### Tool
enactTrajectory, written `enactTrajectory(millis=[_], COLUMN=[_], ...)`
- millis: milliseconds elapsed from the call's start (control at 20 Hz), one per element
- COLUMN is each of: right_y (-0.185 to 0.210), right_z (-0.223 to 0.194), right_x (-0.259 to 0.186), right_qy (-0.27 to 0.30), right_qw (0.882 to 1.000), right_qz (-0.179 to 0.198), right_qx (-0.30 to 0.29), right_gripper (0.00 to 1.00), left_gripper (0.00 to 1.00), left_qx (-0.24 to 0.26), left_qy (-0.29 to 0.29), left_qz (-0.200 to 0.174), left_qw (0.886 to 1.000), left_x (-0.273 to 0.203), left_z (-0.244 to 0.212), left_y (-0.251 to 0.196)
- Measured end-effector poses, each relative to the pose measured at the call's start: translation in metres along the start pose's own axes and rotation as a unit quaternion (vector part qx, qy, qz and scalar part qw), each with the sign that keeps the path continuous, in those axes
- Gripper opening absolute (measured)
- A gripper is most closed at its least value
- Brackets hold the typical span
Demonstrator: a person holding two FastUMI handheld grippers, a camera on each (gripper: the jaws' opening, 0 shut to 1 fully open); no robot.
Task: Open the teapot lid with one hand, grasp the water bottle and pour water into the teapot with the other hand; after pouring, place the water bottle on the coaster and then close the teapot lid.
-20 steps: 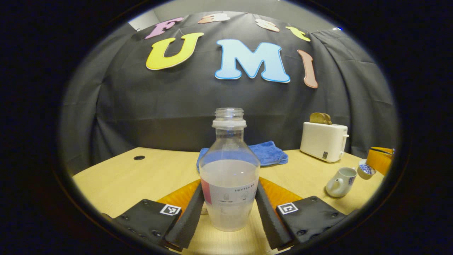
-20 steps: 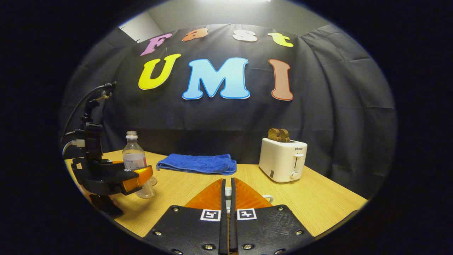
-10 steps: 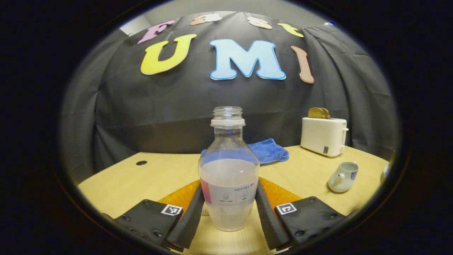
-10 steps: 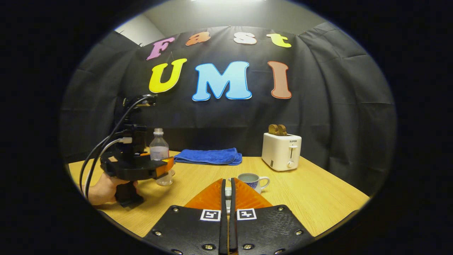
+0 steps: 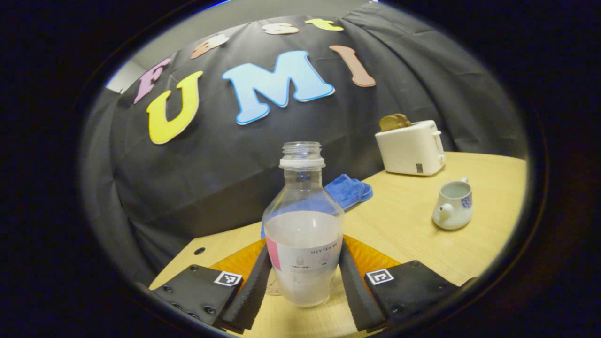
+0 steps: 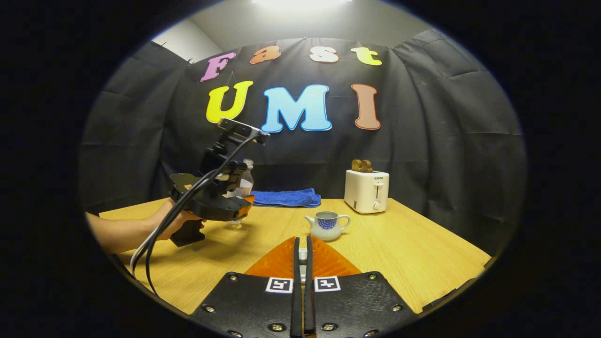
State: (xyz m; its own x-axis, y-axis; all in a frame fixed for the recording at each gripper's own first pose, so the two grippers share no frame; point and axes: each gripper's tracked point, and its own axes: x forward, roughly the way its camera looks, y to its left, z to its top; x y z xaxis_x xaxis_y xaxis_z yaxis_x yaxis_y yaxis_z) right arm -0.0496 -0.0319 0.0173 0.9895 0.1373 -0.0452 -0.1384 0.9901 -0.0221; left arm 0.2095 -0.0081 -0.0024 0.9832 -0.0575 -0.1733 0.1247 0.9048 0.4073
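Observation:
A clear, uncapped water bottle (image 5: 304, 234), about half full, sits between the fingers of my left gripper (image 5: 304, 253), which is shut on its labelled body. Seen from the right gripper view, that left gripper (image 6: 220, 204) holds the bottle (image 6: 245, 180) tilted above the table, left of the teapot. The white and blue teapot (image 5: 453, 206) (image 6: 327, 225) stands open on the table without its lid. My right gripper (image 6: 303, 241) is shut, with a small white piece of the teapot lid (image 6: 303, 256) showing between its fingers. A pale coaster (image 5: 271, 287) lies on the table just below the bottle.
A white toaster (image 6: 366, 191) with bread in it stands at the back right. Behind the bottle lies a folded blue cloth (image 6: 286, 198). A person's hand and forearm (image 6: 136, 227) hold the left gripper, with cables hanging down. The wooden table (image 6: 422, 253) has a small hole (image 5: 200, 250).
The left gripper has lifted and rolled with the bottle, moving closer to the teapot. The right gripper, still shut, has drawn back, so the teapot now sits farther ahead of it.

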Motion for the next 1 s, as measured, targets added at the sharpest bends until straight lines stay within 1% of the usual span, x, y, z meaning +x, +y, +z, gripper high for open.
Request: enactTrajectory(millis=[150,300,400,600,850,1000], right_y=[-0.002,-0.009,-0.011,-0.009,-0.010,-0.010], right_z=[-0.006,-0.015,-0.017,-0.019,-0.023,-0.023], right_x=[-0.011,-0.016,-0.019,-0.024,-0.024,-0.026], right_qy=[0.002,0.011,0.016,0.014,0.019,0.018], right_qw=[1.000,1.000,1.000,1.000,0.999,0.999], right_qz=[-0.001,-0.008,-0.009,-0.006,-0.004,-0.002], right_qx=[0.006,0.010,0.022,0.024,0.026,0.027], right_gripper=[0.02,0.02,0.02,0.02,0.02,0.02], left_gripper=[0.87,0.86,0.87,0.87,0.87,0.87], left_qx=[0.082,0.144,0.185,0.255,0.306,0.347], left_qy=[0.007,0.002,0.005,0.014,0.017,0.017], left_qz=[0.007,0.014,0.008,-0.001,-0.011,-0.016], left_qw=[0.997,0.989,0.983,0.967,0.952,0.938], left_x=[0.003,0.002,0.009,0.016,0.017,0.020], left_z=[0.007,0.018,0.021,0.019,0.022,0.026], left_y=[-0.014,-0.023,-0.034,-0.051,-0.065,-0.076])
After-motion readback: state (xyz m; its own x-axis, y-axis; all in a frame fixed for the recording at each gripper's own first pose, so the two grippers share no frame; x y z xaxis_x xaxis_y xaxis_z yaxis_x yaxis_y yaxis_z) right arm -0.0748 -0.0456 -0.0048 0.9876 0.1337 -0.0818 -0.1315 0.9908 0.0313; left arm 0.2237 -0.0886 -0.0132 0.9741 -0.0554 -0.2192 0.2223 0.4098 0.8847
